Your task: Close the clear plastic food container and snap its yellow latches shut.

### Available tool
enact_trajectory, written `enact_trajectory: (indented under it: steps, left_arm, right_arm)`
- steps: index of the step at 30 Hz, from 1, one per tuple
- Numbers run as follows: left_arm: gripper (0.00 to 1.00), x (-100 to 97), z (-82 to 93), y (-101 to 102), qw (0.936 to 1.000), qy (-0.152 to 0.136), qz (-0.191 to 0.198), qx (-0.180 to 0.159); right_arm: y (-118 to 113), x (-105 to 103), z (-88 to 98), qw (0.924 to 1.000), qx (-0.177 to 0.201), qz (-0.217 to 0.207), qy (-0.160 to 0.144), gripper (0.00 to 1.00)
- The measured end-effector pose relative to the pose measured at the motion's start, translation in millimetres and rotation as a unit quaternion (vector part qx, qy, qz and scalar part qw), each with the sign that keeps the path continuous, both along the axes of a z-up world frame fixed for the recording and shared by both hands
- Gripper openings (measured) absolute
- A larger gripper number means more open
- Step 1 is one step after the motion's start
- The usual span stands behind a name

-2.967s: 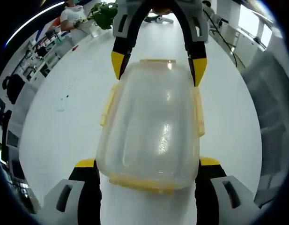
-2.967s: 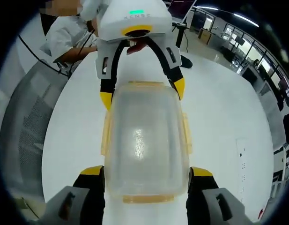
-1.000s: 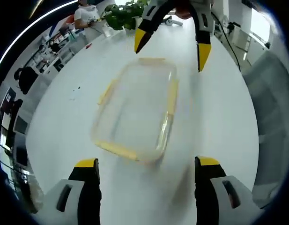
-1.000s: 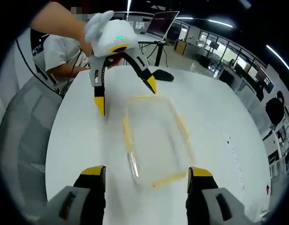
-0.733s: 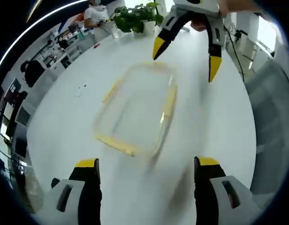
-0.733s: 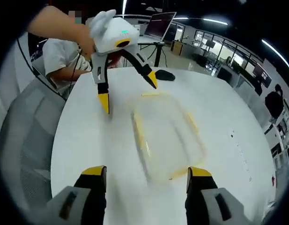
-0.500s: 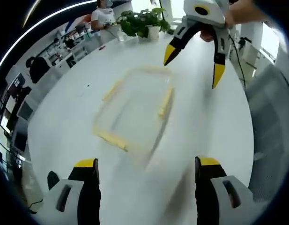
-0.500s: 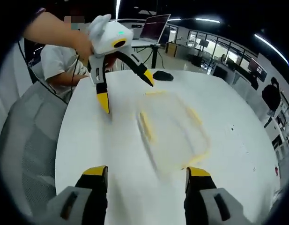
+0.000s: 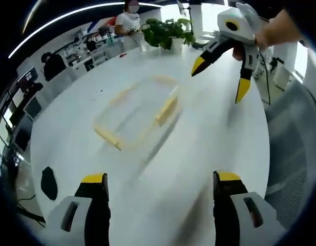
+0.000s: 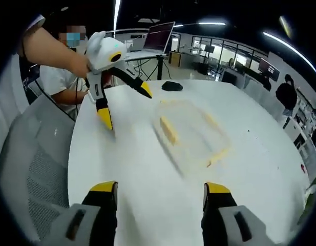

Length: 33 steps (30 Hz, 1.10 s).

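Open-plan office; round white bench (image 9: 209, 143). Clear plastic food container with yellow latches (image 9: 137, 110) lies mid-bench, lid on, well apart from both grippers, long axis oblique to each. Left gripper (image 9: 160, 180) and right gripper (image 10: 160, 187): jaws spread, empty, about equally near.

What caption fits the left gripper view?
Clear container sits alone on the white table, both open grippers apart from it.

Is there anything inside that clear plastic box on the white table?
Through the clear food container, only the white table under it shows; no food is visible. Motion blur smears it, so small contents cannot be ruled out. Both open grippers are away from it.
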<state>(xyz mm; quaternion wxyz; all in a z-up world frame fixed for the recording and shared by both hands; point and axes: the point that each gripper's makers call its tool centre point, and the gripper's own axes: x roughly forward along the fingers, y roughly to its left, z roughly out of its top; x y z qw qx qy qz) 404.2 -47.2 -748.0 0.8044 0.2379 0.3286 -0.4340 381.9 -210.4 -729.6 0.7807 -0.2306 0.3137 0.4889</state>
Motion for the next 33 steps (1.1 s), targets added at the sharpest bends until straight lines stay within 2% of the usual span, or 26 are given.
enact_trajectory:
  steps: [7,23,26,29,33]
  left_arm:
    - [0.81,-12.5,1.8,0.7,0.9989,0.008,0.034,-0.032]
    - [0.8,-49.6,-4.7,7.3,0.9967,0.017,0.061,-0.05]
    - [0.8,-54.1,-3.6,4.9,0.9963,0.02,0.062,-0.055]
    - [0.8,-56.6,0.3,-0.1,0.9946,0.019,0.07,-0.075]
    - [0.81,-63.8,-0.5,-3.5,0.9944,0.02,0.069,-0.077]
  right_arm:
    - [-3.5,-4.8,3.0,0.999,0.027,-0.034,0.001,0.67]
    - [-16.6,-32.5,-4.0,0.9977,0.032,-0.06,-0.004,0.66]
    - [-18.6,-36.6,-2.5,0.997,0.035,-0.068,-0.012,0.66]
    - [-19.2,-43.2,-5.5,0.9963,0.04,-0.076,-0.009,0.66]
    - [-21.2,-52.6,-10.8,0.9958,0.042,-0.081,-0.005,0.65]
